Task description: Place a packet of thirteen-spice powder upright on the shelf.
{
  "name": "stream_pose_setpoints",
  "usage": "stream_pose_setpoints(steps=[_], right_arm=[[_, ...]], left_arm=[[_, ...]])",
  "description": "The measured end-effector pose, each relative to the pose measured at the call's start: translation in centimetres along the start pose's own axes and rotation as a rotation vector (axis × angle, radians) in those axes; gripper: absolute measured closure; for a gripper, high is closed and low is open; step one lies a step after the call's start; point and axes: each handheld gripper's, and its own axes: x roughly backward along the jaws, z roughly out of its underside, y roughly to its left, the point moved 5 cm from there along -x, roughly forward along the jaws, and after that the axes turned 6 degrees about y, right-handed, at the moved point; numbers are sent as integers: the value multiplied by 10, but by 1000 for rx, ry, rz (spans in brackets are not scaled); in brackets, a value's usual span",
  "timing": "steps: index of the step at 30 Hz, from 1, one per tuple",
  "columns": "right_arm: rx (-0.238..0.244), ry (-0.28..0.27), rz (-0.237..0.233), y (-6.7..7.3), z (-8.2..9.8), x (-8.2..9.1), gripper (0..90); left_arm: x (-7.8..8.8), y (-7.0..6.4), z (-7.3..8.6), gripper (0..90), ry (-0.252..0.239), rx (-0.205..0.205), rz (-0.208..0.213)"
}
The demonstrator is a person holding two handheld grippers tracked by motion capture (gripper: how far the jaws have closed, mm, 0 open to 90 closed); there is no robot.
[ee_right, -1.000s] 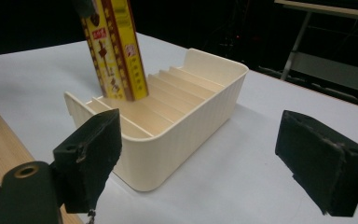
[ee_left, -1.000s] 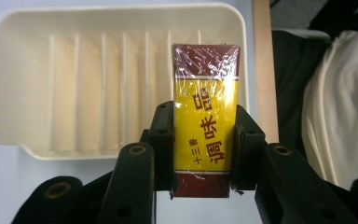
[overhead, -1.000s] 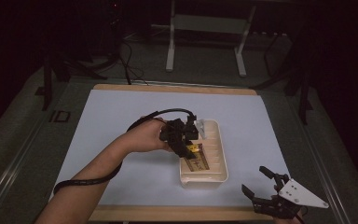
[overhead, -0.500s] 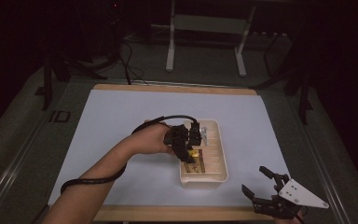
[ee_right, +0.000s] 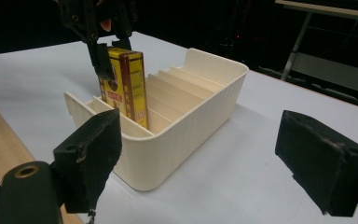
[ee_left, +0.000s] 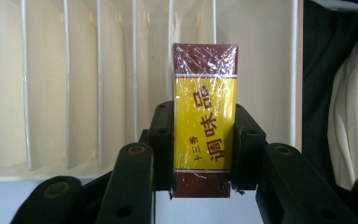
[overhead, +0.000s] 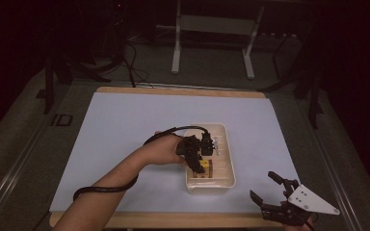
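Your left claw [ee_left: 204, 186] clamps the box [ee_left: 204, 119], which stands upright partway into a slot at the near end of the bin [overhead: 227, 179]. Tilt it and a corner catches a divider [ee_right: 168, 81]. Your right claw [ee_right: 214, 158] gapes empty over the surface [overhead: 125, 120].

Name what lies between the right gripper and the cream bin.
Nothing but bare white table cover, seen in the high view: the open right gripper sits apart from the bin.
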Motion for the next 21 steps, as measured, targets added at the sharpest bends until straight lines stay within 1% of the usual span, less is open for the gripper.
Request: stream_pose_setpoints(steps=[2,3,4,6,7,8,9,10,11,13,14,15,16,18,19,21], right_arm=[[1,-2,0,0,0,0,146],[0,-1,-1,0,0,0,147],[0,0,-1,0,0,0,146],[0,0,0,0,0,0,146],[1,-1,1,0,0,0,146],[2,-1,1,0,0,0,146],[1,-1,1,0,0,0,146],[0,1,0,0,0,0,146],[-1,0,0,0,0,0,146],[0,0,1,0,0,0,146],[0,-1,2,0,0,0,146],[0,-1,2,0,0,0,146],[-1,1,2,0,0,0,146],[-3,3,3,0,0,0,146],[-3,3,5,0,0,0,146],[-3,3,6,0,0,0,146]], left_arm=[[-1,-2,-1,669,-15,-9,6],[-1,-2,-1,664,-25,-6,11],[-1,-2,-2,658,-40,-5,21],[1,-2,-2,648,-69,-4,25],[3,-2,-2,612,-90,-1,33],[5,-2,-1,590,-100,2,33],[8,-3,0,590,-110,6,38],[9,-2,0,579,-117,2,31],[12,-2,2,551,-119,0,27],[16,-2,5,549,-132,1,17],[18,-3,7,549,-134,3,23],[20,-3,9,547,-140,-4,23],[22,-3,10,513,-156,-10,18],[26,-3,14,506,-191,-15,12],[27,-2,16,475,-207,-8,4],[30,-1,22,468,-228,3,1]])
